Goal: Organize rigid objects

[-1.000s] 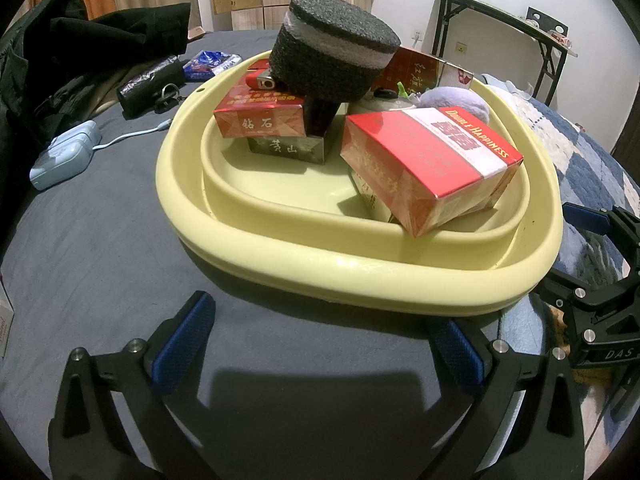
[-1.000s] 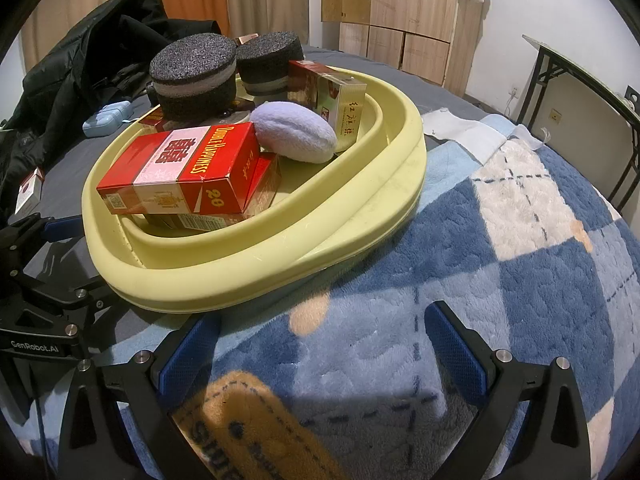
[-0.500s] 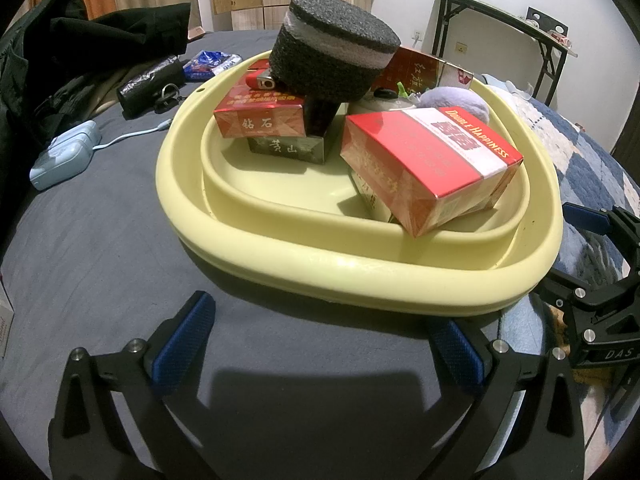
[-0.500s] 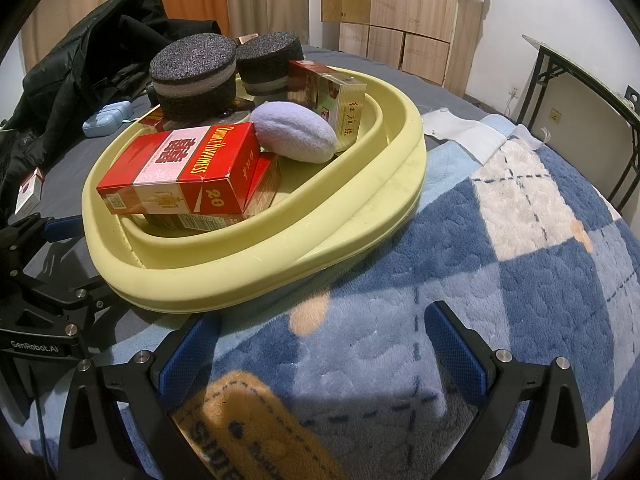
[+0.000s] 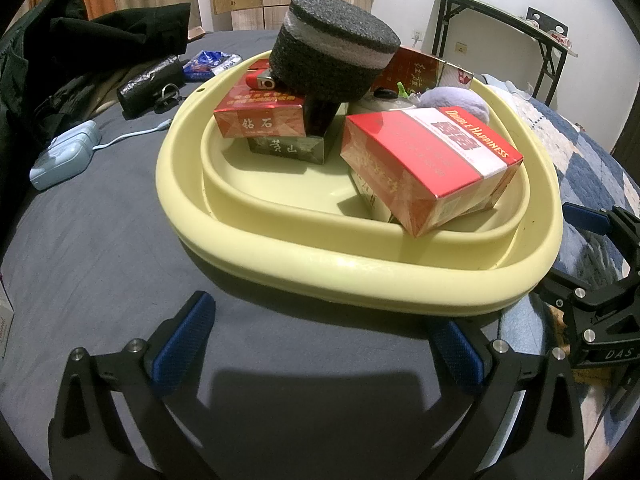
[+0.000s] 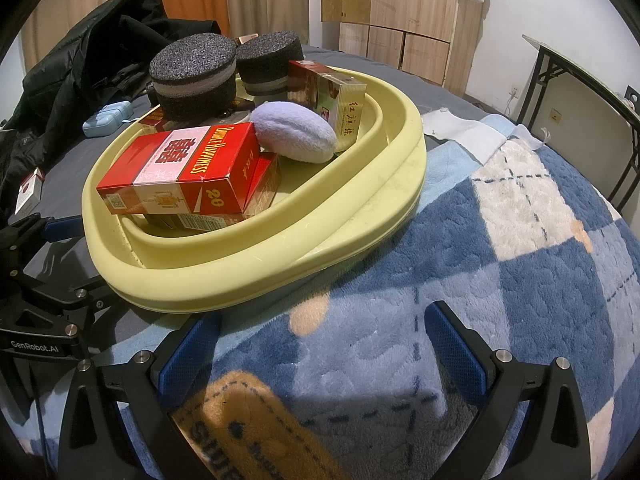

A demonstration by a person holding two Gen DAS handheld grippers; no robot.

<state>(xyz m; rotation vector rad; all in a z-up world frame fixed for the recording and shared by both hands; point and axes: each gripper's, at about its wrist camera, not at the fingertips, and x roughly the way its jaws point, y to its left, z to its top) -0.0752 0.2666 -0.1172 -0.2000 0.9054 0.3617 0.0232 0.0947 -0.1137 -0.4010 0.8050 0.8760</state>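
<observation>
A pale yellow basin (image 5: 320, 268) (image 6: 248, 276) rests on the bed, filled with items. A red Double Happiness carton (image 5: 432, 164) (image 6: 180, 172) leans on the near rim. Behind it lie a red box (image 5: 260, 120), a dark foam cylinder (image 5: 336, 60) (image 6: 192, 76), a second foam cylinder (image 6: 268, 60), a lilac soft pad (image 6: 296, 132) and a red-and-white box (image 6: 332, 96). My left gripper (image 5: 320, 350) is open in front of the basin, holding nothing. My right gripper (image 6: 320, 354) is open over the blanket, also holding nothing.
A black jacket (image 5: 80, 52) lies at the back left. A light blue device with a cable (image 5: 64, 156) and a black pouch (image 5: 148, 84) sit on the grey sheet. A blue checked blanket (image 6: 520, 260) covers the right side. A folding table (image 5: 500, 28) stands by the wall.
</observation>
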